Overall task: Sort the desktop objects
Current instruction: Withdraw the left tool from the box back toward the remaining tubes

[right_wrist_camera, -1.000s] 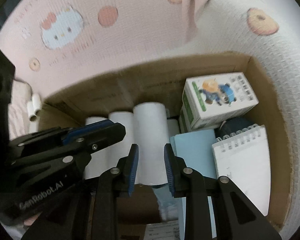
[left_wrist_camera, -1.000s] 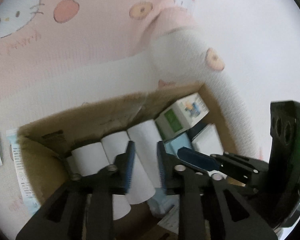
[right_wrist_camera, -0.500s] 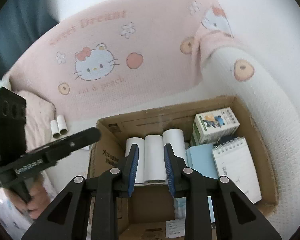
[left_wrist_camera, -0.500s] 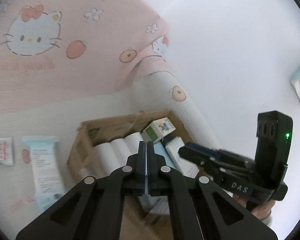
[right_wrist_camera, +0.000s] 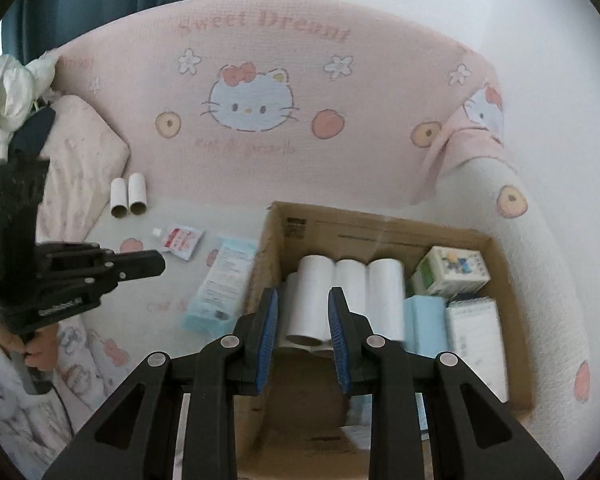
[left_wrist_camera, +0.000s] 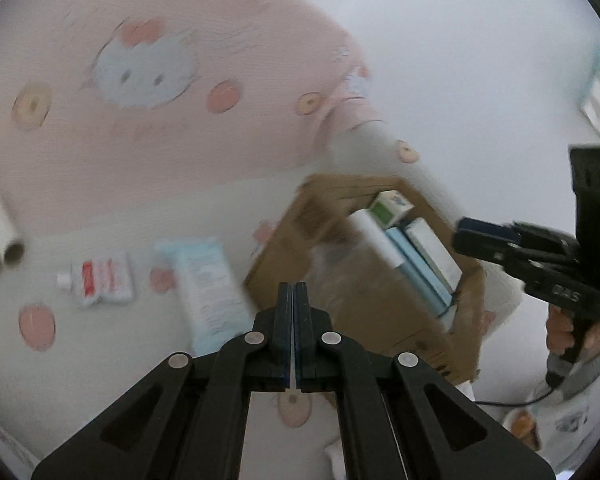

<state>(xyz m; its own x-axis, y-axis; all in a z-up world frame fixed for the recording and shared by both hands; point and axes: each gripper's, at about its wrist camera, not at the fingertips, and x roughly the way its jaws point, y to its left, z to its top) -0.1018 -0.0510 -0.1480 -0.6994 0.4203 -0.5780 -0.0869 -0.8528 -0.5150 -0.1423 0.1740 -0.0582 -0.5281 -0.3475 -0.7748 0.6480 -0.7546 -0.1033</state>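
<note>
The cardboard box (right_wrist_camera: 384, 236) sits directly beyond the right gripper (right_wrist_camera: 302, 334), whose blue pads stand a little apart with nothing between them, hanging above the box's near, open floor. Just past those pads three white paper rolls (right_wrist_camera: 350, 292) lie side by side against the far wall. To the right of the rolls are a light blue pack (right_wrist_camera: 424, 320) and a white spiral notepad (right_wrist_camera: 474, 332) along the right wall, with a small green-and-white carton (right_wrist_camera: 452, 272) in the far right corner. The box's left wall runs just left of the right gripper.

The left gripper (left_wrist_camera: 294, 304) is pressed fully together and empty. In its own view, the box (left_wrist_camera: 340, 200) lies ahead to its right. Just ahead of its tip on the bedding rests a pale blue wipes packet (left_wrist_camera: 208, 284). Left of that lies a red-and-white sachet (left_wrist_camera: 100, 276). Farther left, well apart, two cardboard tubes (left_wrist_camera: 0, 236) lie touching each other. Open white sheet (right_wrist_camera: 112, 236) spreads between these loose items.

Beyond everything a pink cat-print blanket (right_wrist_camera: 260, 128) rises like a wall and folds around the box's far right corner. A person's hand (left_wrist_camera: 568, 328) grips the right gripper's handle at the far right.
</note>
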